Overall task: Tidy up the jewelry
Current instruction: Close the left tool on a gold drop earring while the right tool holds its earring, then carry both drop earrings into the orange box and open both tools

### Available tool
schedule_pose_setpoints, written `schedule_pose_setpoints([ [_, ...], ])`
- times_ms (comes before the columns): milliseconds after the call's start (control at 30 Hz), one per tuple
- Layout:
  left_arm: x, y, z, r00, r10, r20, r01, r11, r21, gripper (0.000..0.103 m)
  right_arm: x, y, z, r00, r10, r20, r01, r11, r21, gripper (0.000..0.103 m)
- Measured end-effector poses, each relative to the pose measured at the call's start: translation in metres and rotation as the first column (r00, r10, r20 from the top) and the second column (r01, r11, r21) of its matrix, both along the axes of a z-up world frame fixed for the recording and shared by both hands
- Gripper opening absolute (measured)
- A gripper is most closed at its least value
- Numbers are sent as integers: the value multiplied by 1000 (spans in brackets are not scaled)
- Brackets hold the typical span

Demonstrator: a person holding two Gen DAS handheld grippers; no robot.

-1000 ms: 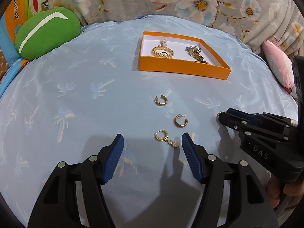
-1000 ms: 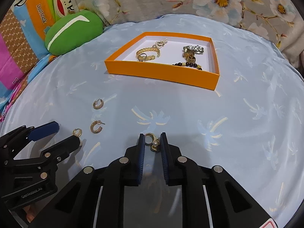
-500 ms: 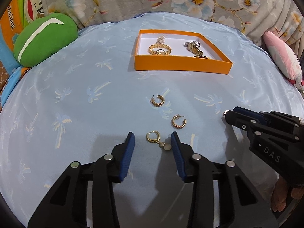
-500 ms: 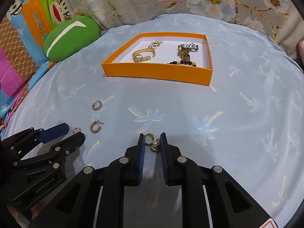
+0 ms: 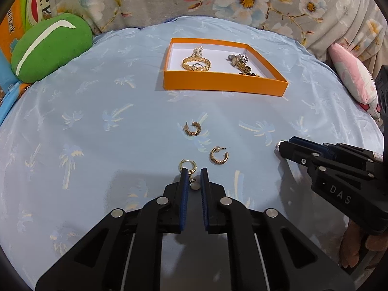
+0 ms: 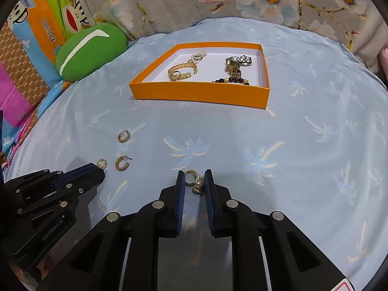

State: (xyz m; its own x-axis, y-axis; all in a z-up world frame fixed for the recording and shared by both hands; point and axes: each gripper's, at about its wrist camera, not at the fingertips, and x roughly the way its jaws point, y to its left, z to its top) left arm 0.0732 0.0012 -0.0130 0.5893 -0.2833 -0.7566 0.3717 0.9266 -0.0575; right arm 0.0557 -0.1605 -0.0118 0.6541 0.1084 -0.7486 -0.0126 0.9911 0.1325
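On the light blue cloth, my left gripper (image 5: 193,173) is shut on a gold drop earring (image 5: 187,164); its hoop sticks out ahead of the pads and its pendant hangs between them. My right gripper (image 6: 194,175) is shut on a matching gold earring with a pearl (image 6: 197,181). Two gold hoop earrings (image 5: 192,129) (image 5: 219,155) lie loose just beyond the left gripper. The far orange box (image 5: 225,83) holds a gold braided bracelet (image 5: 196,63), a watch (image 5: 238,61) and dark beads. In the right wrist view the left gripper (image 6: 97,169) sits low left, beside the hoop earrings (image 6: 122,163).
A green cushion (image 5: 48,48) lies at the far left and a pink pillow (image 5: 351,77) at the far right. Floral fabric (image 5: 242,0) rises behind the box. A hand (image 5: 359,249) holds the right gripper's handle (image 5: 339,184).
The left gripper's jaws have closed from wide open onto the drop earring. The right gripper keeps its grip on the pearl earring and has not moved.
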Motion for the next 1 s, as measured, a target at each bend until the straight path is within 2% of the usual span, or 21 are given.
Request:
schedule_pose_setpoints([
  [200,6,-2,1,999,34,15,-34,999,6,13,0,-1,0,1000,1,0,-1,1000,6,15],
  [333,8,-4,1,999,38,13,-38,999,17,33,0,-1,0,1000,2,0,-2,1000,9,15],
  [400,9,-6,-1,999,32,12,-33,999,35,35,0,-1,0,1000,1,0,-1,1000,9,15],
  [600,11,-10,-1,999,36,18,-36,998,53,34,0,-1,0,1000,1,0,-1,1000,8,15],
  [767,13,-7,-1,999,41,13,-41,999,34,15,0,-2,0,1000,0,1,0,1000,9,15],
  [1000,11,-3,2,999,33,1,-33,999,8,14,-3,-3,5,1000,-9,17,9,1000,11,15],
])
